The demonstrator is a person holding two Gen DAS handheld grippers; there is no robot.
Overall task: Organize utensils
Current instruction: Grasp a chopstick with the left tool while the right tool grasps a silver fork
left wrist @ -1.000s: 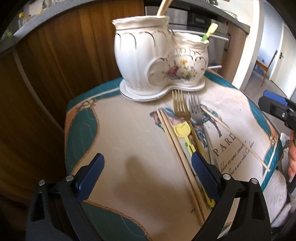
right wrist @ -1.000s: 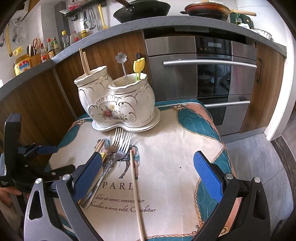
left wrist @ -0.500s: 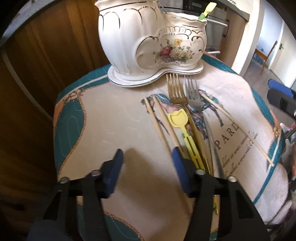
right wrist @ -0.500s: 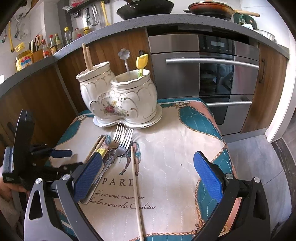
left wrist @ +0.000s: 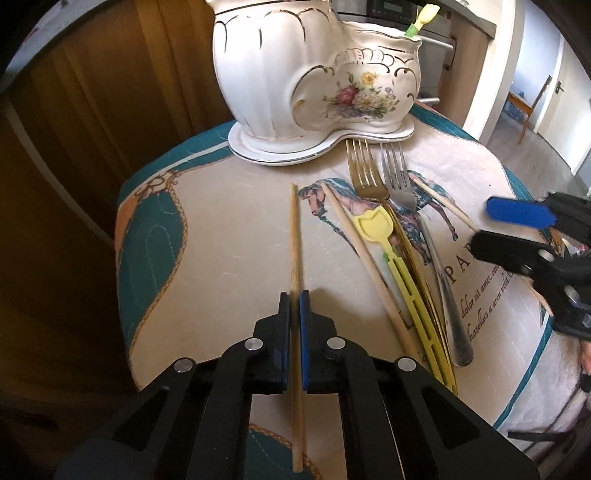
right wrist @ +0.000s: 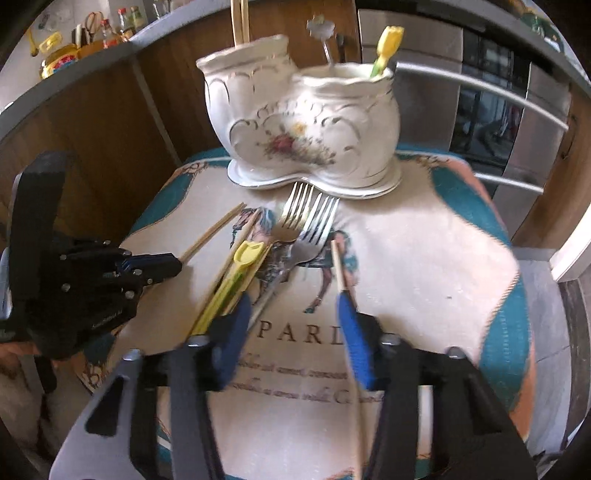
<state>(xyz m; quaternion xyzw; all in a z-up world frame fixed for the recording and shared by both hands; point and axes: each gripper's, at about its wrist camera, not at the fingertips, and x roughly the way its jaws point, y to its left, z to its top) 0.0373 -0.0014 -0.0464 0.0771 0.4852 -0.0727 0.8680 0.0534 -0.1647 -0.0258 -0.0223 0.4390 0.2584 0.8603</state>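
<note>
Three loose chopsticks showed: one [left wrist: 295, 236] pinched between the pads of the left gripper [left wrist: 294, 299], a second [left wrist: 364, 254] lying on the cloth [left wrist: 229, 229] beside the yellow pick [left wrist: 391, 251], and a third [right wrist: 338, 266] farther right, running under the right gripper [right wrist: 295, 306]. Two more chopsticks [right wrist: 239, 20] stood in the tall left cup of the holder [left wrist: 317, 74]. Two forks lay side by side with their tines near the holder's base, one gold [left wrist: 367, 181], one silver [left wrist: 397, 181]. The right cup held a second yellow pick [right wrist: 388, 46] and a flower-topped metal piece [right wrist: 320, 27].

The held chopstick was pale wood, thin and straight, pointing toward the holder, its near end passing back under the left gripper. The left jaws were closed down to the stick's width. The right jaws stood wide apart, gripping nothing, the blue right pad [right wrist: 351, 325] just beside the third chopstick; contact could not be told.

The holder was white china with gold trim and a flower motif, standing on its own base at the cloth's far edge. In the right wrist view the near gripper and holder were blurred. The chopsticks in the cup were cut off at the top. The gold fork's handle was mostly hidden under the yellow pick.
</note>
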